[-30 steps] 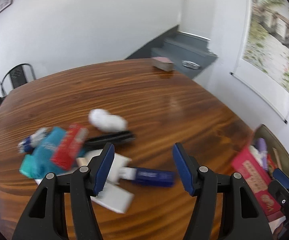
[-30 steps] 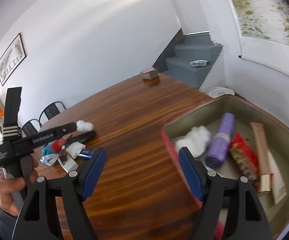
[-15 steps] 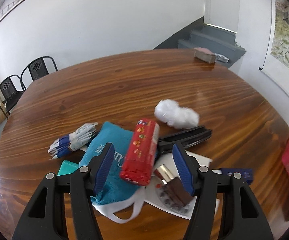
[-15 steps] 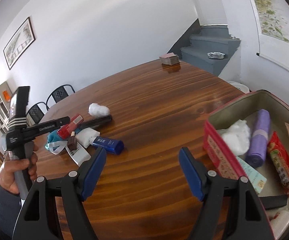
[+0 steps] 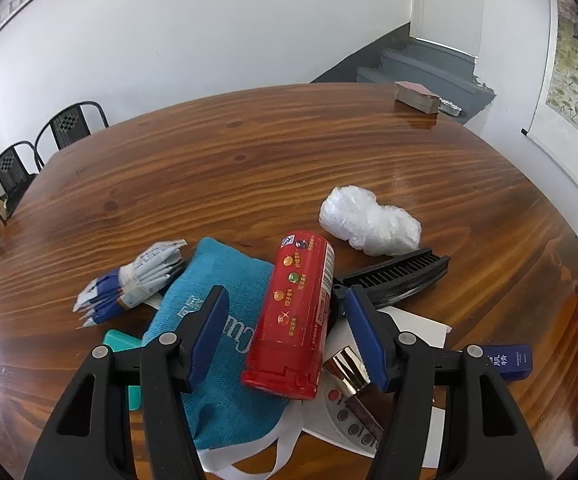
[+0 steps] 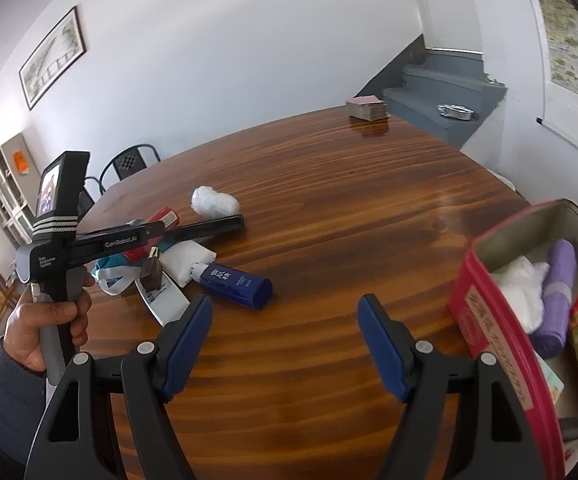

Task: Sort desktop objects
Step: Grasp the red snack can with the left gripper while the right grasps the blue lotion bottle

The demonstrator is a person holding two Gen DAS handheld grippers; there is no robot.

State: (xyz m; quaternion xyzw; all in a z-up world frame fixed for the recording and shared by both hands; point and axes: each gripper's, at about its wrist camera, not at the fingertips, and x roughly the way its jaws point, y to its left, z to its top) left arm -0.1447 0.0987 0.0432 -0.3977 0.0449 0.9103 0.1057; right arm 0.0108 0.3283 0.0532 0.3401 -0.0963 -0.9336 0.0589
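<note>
My left gripper (image 5: 285, 324) is open and hangs low over a pile of objects, its blue pads on either side of a red canister (image 5: 297, 312) without touching it. The canister lies on a blue cloth pouch (image 5: 217, 320). Around it are a bundle of sachets (image 5: 137, 280), a black comb (image 5: 401, 276), a white plastic wad (image 5: 369, 220) and a dark blue box (image 5: 509, 360). My right gripper (image 6: 285, 336) is open over bare wood, between the dark blue box (image 6: 237, 284) and a red tin (image 6: 489, 340) holding a purple roll (image 6: 557, 288).
A person's hand (image 6: 49, 312) holds the left gripper's handle at the left of the right wrist view. A small stack of cards (image 6: 367, 108) sits at the table's far edge. Black chairs (image 5: 69, 124) stand behind the table (image 6: 329, 200); grey stairs rise beyond it.
The left gripper swung left from the dark blue box to the pile and came down around the red canister. The right gripper turned left, away from the tin, toward the bare wood.
</note>
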